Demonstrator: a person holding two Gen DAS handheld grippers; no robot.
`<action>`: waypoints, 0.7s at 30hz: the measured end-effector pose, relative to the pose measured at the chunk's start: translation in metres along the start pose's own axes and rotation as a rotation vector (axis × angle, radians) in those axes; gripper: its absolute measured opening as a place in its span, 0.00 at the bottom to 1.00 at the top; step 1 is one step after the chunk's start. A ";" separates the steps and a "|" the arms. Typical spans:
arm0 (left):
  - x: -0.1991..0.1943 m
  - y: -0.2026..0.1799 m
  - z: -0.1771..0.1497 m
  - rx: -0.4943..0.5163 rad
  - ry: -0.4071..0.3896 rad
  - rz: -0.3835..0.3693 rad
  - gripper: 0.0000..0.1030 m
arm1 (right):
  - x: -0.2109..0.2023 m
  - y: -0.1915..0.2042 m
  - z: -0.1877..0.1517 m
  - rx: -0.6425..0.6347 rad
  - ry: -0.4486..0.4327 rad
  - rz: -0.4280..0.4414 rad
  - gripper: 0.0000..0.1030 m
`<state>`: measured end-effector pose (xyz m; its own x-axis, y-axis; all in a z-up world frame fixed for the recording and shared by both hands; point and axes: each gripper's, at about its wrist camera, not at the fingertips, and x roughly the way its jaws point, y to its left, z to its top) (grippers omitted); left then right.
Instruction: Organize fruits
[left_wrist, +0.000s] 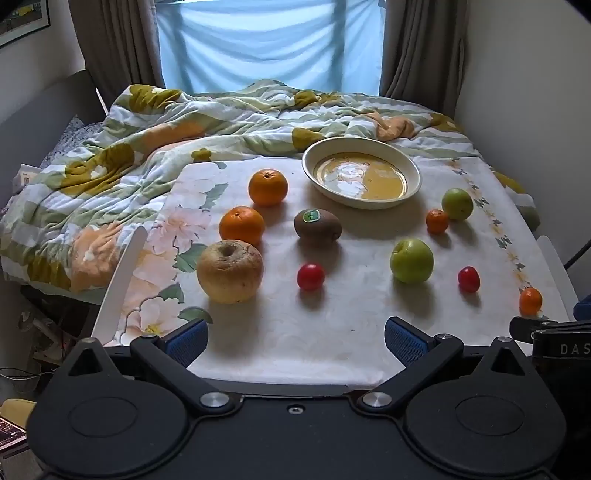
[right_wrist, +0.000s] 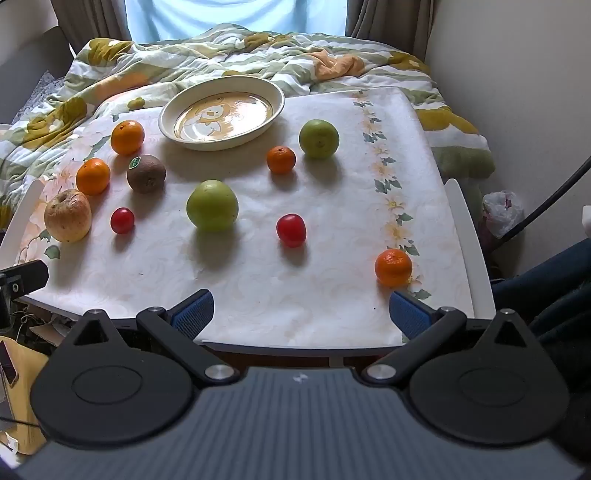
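Note:
Fruit lies spread on a floral-cloth table (left_wrist: 332, 332). An empty cream plate (left_wrist: 361, 175) (right_wrist: 221, 112) sits at the back. Two oranges (left_wrist: 267, 186) (left_wrist: 242, 225), a wrinkled yellow apple (left_wrist: 229, 271), a kiwi (left_wrist: 317, 223), two green apples (left_wrist: 411, 260) (left_wrist: 457, 204), two red tomatoes (left_wrist: 311, 276) (left_wrist: 468, 279) and two small mandarins (left_wrist: 437, 220) (right_wrist: 393, 266) lie around it. My left gripper (left_wrist: 295, 341) is open and empty at the near edge. My right gripper (right_wrist: 301, 312) is open and empty, its right finger just short of the near mandarin.
A rumpled floral duvet (left_wrist: 147, 147) covers the bed behind the table. White table rails stand at both sides (right_wrist: 465, 236). Curtains and a window are at the back. A white bag (right_wrist: 503, 212) lies on the floor at right.

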<state>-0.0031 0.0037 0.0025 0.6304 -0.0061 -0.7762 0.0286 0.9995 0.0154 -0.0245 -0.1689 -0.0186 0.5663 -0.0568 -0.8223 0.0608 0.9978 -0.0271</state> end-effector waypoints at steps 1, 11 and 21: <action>-0.002 0.006 -0.001 -0.012 -0.008 -0.011 1.00 | 0.000 0.000 0.000 0.000 0.000 0.000 1.00; 0.002 0.003 0.002 0.012 0.005 0.024 1.00 | -0.001 0.001 0.002 0.002 0.004 0.002 1.00; 0.002 0.003 0.003 0.011 0.004 0.027 1.00 | -0.001 0.004 0.001 -0.003 0.001 0.002 1.00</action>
<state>0.0000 0.0070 0.0030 0.6276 0.0211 -0.7783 0.0200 0.9989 0.0432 -0.0242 -0.1650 -0.0175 0.5654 -0.0544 -0.8230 0.0572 0.9980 -0.0266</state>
